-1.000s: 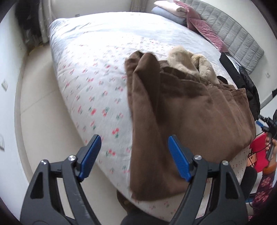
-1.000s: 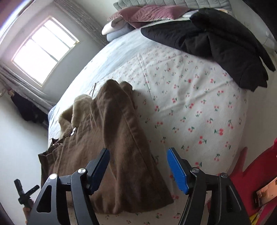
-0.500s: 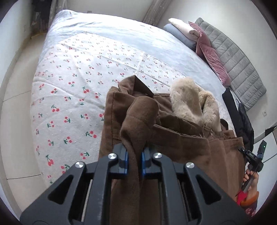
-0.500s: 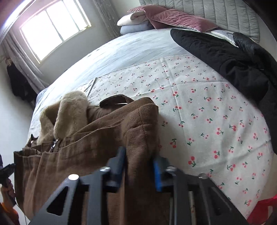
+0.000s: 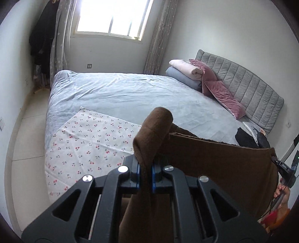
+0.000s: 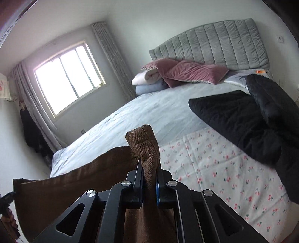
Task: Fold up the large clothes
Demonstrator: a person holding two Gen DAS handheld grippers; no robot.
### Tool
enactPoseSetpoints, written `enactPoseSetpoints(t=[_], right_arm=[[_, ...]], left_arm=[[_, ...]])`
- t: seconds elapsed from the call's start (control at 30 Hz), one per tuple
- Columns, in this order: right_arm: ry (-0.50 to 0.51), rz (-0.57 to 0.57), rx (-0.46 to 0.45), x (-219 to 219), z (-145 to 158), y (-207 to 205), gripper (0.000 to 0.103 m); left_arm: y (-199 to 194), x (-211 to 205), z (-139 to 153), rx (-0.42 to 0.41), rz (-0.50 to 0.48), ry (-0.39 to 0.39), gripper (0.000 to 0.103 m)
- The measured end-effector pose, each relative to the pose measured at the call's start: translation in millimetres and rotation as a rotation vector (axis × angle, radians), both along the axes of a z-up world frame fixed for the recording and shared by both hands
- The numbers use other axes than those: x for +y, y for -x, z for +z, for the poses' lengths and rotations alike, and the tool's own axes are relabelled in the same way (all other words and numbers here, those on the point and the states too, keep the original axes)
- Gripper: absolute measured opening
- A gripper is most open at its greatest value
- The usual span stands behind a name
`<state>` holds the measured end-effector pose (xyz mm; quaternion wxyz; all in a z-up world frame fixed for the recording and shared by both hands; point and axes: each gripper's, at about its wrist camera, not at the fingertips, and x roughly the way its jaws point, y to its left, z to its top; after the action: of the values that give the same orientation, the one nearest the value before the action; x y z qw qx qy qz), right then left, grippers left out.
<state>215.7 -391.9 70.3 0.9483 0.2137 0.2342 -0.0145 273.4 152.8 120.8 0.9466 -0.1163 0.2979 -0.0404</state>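
Lifted off bed (image 5: 115, 93): brown coat (image 5: 214, 164), both jaws clamped.

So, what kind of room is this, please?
Most likely a home bedroom: a wide bed with a padded grey headboard, pillows stacked against it, and a curtained window.

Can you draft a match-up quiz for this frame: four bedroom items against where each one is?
Items:
1. brown woven garment
2. black quilted jacket
3. pink velvet pillow
4. white cherry-print sheet

Places:
A. against the grey headboard
B. spread flat on the bed's near end
C. clamped in both tools
D. lying on the bed's right side

Pairs: 1-C, 2-D, 3-A, 4-B
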Motion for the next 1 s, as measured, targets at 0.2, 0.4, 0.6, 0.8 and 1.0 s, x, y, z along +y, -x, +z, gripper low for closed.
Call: enactPoseSetpoints(t=[0.2,0.4,0.6,0.8,1.0], right_arm=[[0.056,-0.033,0.061,15.9,-11.9,-75.4,0.008],[0.154,-0.069,0.159,27.0,-78.6,-139.7,0.008],[0.232,-0.080,0.249,37.0,-142.2,-185.7,0.009],[0.086,-0.099,0.316,9.6,-173.2,-203.2,0.014],[0.075,-0.275,0.376,-9.6,-167.5,-190.0,0.026]], left_arm=[[-69.9,3.2,-38.8,0.060,0.050,0.000,0.010],[-128.1,6.1,-116.4,0.133,0.079,-0.036,0.012],[-171.7,3.0,-183.4,0.174,0.091,-0.105,0.017],[-185.9,26.7,-198.7,0.252,0.160,0.001,0.015],[-180.0,61.8,-203.1,0.369,0.353,0.016,0.014]])
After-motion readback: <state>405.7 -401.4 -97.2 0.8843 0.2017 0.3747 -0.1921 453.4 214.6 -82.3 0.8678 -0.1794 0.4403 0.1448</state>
